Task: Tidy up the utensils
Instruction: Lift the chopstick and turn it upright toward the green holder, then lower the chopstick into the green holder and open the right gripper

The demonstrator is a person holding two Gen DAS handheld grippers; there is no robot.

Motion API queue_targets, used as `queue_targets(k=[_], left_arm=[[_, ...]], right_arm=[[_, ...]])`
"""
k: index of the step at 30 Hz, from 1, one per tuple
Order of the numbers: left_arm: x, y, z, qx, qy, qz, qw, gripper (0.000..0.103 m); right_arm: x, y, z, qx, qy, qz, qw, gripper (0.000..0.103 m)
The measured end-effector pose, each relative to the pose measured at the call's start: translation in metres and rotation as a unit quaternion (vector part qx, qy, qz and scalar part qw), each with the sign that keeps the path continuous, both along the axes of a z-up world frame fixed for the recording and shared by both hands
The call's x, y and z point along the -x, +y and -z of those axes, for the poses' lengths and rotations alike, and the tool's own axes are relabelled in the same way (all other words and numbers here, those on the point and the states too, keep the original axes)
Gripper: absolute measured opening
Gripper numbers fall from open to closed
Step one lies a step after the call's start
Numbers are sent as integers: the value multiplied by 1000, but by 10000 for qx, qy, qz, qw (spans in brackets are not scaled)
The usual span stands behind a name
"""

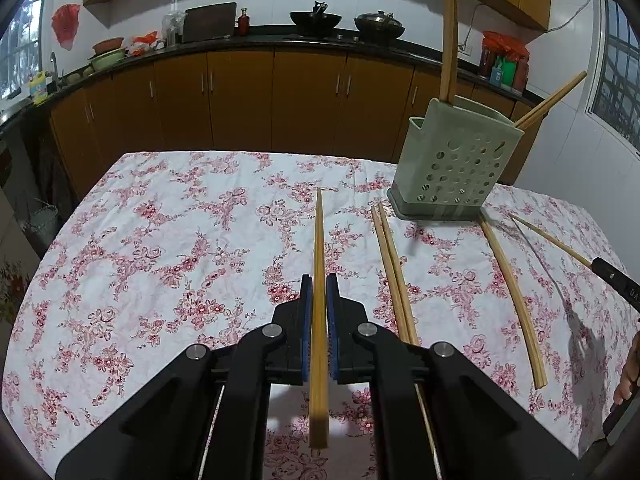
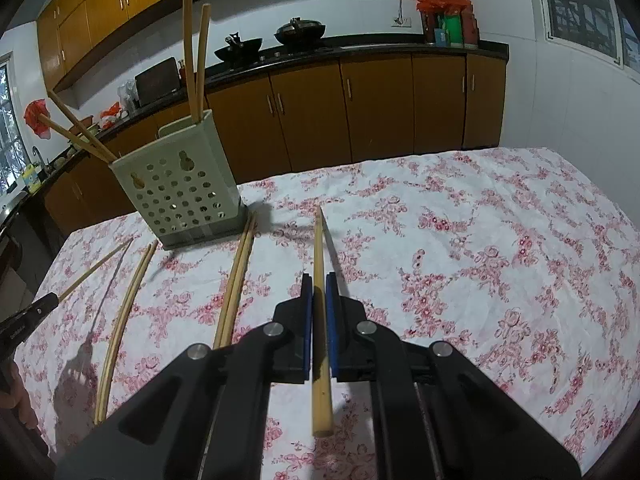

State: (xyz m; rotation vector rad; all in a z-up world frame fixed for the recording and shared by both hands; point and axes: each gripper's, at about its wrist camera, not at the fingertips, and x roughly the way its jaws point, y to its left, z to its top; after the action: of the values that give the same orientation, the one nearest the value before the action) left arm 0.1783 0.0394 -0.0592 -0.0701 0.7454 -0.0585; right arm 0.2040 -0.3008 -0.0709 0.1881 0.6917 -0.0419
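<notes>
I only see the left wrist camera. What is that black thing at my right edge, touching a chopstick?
Observer: That is the right gripper. Its own camera shows it shut on a single chopstick.
Operator: How many sticks stand upright in the green holder? Mine overlap.
Observer: There are two upright chopsticks, clearly apart at the top, in the holder.
Operator: What lies further right of that gripper?
Observer: Only the floral tablecloth shows there. No more chopsticks are in view.
</notes>
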Motion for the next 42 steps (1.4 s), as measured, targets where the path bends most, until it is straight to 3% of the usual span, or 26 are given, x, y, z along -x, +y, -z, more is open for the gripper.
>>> queue_targets(k=[9, 20, 29, 36, 42], left_arm=[[1, 5, -26, 27, -321, -45, 9995, 8], [-2, 12, -86, 110, -1046, -72, 9944, 7], [2, 9, -105, 236, -1304, -6, 9912, 7], [8, -9, -145, 624, -1825, 232, 9809, 7], [4, -33, -182, 953, -2448, 368, 9642, 7]], right_arm=[[2, -6, -28, 37, -414, 89, 9991, 8], [4, -9, -85, 80, -1182, 133, 9929, 8], [6, 1, -113, -3, -1507, -52, 9886, 8], [13, 15, -160, -321, -2124, -349, 9760, 8], [7, 32, -199, -470, -2676, -527, 9609, 8]])
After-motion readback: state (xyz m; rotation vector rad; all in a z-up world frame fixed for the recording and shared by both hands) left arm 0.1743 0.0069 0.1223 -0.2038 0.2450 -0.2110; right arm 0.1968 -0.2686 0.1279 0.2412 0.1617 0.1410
